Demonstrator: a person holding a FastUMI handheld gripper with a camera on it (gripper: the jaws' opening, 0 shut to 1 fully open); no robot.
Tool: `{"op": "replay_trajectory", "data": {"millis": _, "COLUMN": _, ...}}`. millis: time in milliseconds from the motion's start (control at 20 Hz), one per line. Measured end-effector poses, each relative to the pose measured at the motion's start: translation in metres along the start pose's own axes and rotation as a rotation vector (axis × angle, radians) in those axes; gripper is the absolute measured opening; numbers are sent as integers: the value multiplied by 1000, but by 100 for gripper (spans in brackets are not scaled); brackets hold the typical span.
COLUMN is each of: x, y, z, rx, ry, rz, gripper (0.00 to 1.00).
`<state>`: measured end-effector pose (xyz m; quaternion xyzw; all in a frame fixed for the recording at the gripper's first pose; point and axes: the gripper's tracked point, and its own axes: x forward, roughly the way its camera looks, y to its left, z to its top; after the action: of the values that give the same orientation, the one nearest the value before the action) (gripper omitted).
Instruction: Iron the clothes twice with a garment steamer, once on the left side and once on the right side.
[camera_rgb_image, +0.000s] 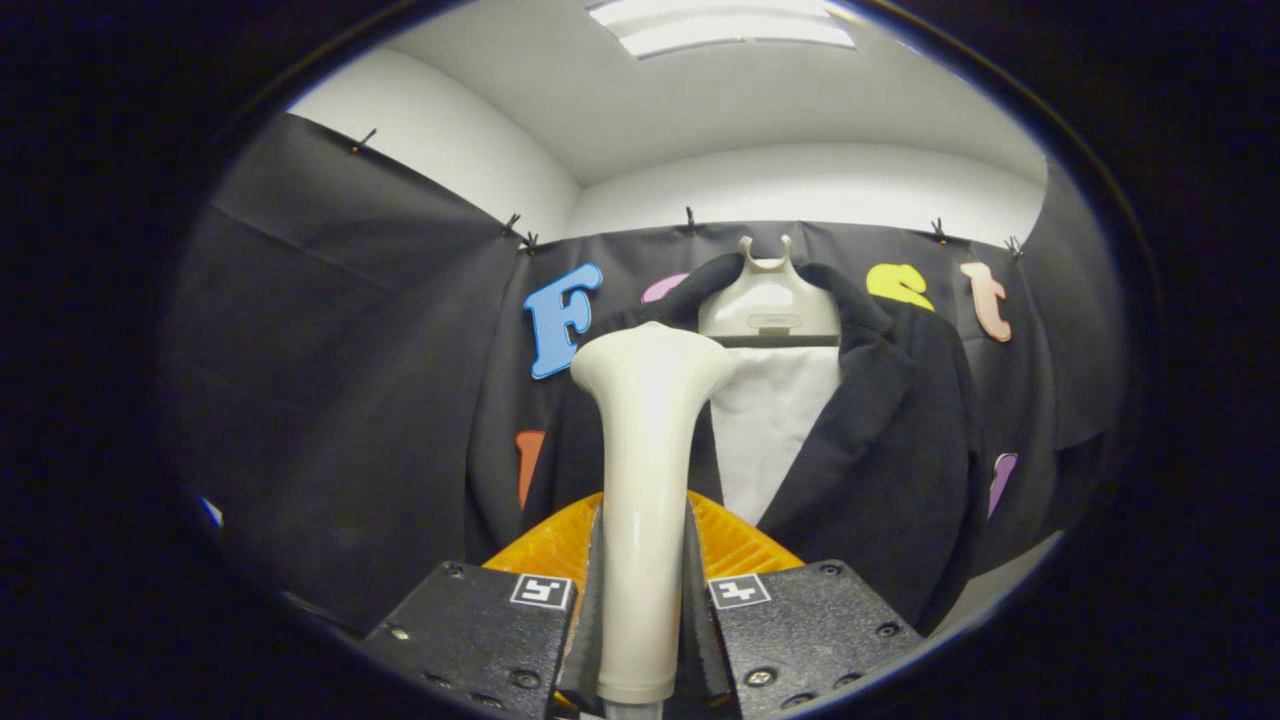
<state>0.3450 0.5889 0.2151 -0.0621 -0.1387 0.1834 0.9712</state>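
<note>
Steamer, handheld: cream-white smooth plastic garment steamer wand (640, 500), slim along the handle, flaring to a broad rounded head at the top. Held upright between the two black fingers of the gripper (640, 640), both pressing on the lower handle, so the claw is closed on it. Judged light, rigid and somewhat slippery; the narrow handle is the sensible hold, low down, leaving the head free.

Garment: black soft wool-like jacket (890, 440) with open lapels over a white panel (775, 420), hung on a cream plastic hanger-form (768, 300) against the booth wall, beyond the fingers and just behind the steamer head. Limp cloth, likely to sway under pressure. Steamer head sits before the jacket's left lapel; whether it touches the fabric cannot be told.

Item: orange ribbed plastic piece (740, 545) behind the fingers, probably part of the tool.
</note>
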Motion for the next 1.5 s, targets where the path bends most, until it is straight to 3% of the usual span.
{"op": "replay_trajectory", "data": {"millis": 650, "x": -40, "y": 16, "z": -81, "rx": 13, "ry": 195, "rz": 1, "gripper": 36}}
{"op": "replay_trajectory", "data": {"millis": 1500, "x": -84, "y": 1, "z": -180, "rx": -14, "ry": 413, "rz": -12, "gripper": 37}}
